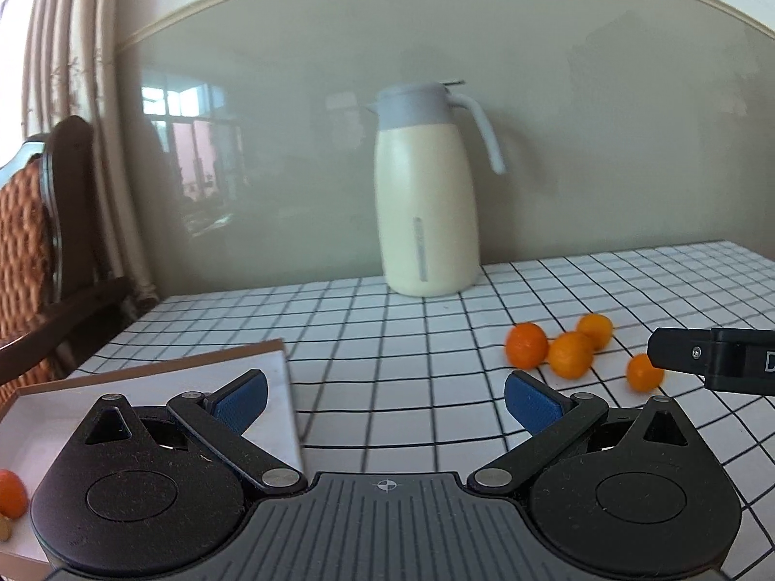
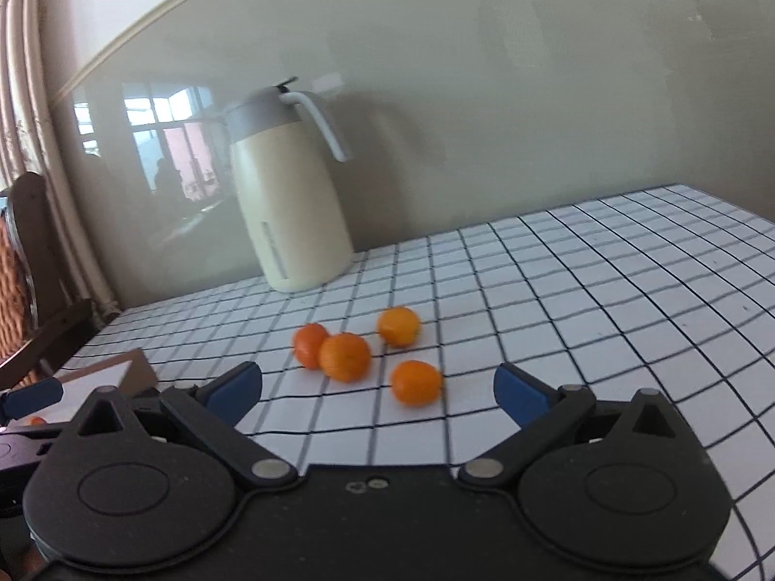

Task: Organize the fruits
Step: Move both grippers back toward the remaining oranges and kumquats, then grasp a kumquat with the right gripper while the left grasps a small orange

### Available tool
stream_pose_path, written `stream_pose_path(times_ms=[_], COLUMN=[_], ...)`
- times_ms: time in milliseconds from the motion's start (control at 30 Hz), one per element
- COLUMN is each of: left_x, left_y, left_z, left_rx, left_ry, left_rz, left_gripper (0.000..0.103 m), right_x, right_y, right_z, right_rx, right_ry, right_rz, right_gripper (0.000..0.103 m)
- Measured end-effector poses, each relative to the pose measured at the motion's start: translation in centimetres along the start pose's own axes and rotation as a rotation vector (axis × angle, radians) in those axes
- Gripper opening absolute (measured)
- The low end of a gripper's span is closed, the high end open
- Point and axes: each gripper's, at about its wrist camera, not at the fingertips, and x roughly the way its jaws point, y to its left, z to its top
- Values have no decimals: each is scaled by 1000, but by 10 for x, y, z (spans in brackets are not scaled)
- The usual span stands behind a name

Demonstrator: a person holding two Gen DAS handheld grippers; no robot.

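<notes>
A: Where are the fruits now?

B: Four small oranges [image 2: 373, 356] lie loose on the checked worktop [image 2: 581, 290], close in front of your right tool [image 2: 378, 389]. One more orange [image 1: 12, 494] is already in the shallow box [image 1: 145, 387] on the left. Both tools are released: the right one is spread wide before the nearest orange [image 2: 416, 382], and the left tool [image 1: 385, 399] is empty beside the box.

A: What can go wrong?

B: I think the oranges are round and can roll. If one finger pushes the nearest one before the other touches, it can roll into the others or toward the thermos jug [image 2: 290, 198]. Also, two oranges touch each other, so you could catch both.

A: Is any writing readable?

B: No. The jug shows no brand that I can read. On the right tool, as the left camera sees it, a white mark is cut off by the picture edge.
</notes>
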Motion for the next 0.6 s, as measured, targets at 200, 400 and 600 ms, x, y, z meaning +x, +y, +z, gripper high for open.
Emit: stream_pose_path(times_ms=[200,400,600], left_x=[8,16,22], left_y=[-20,-33,-43], left_z=[0,1,0], left_rx=[29,39,51], left_ry=[19,40,53], left_rz=[-27,-41,-53], left_gripper=[103,103,103], right_x=[3,8,13], right_y=[-15,-20,-24], right_z=[1,0,0], right_rx=[4,-15,-13], right_ry=[8,29,47], right_rz=[-41,-55,-43], right_gripper=[92,82,72])
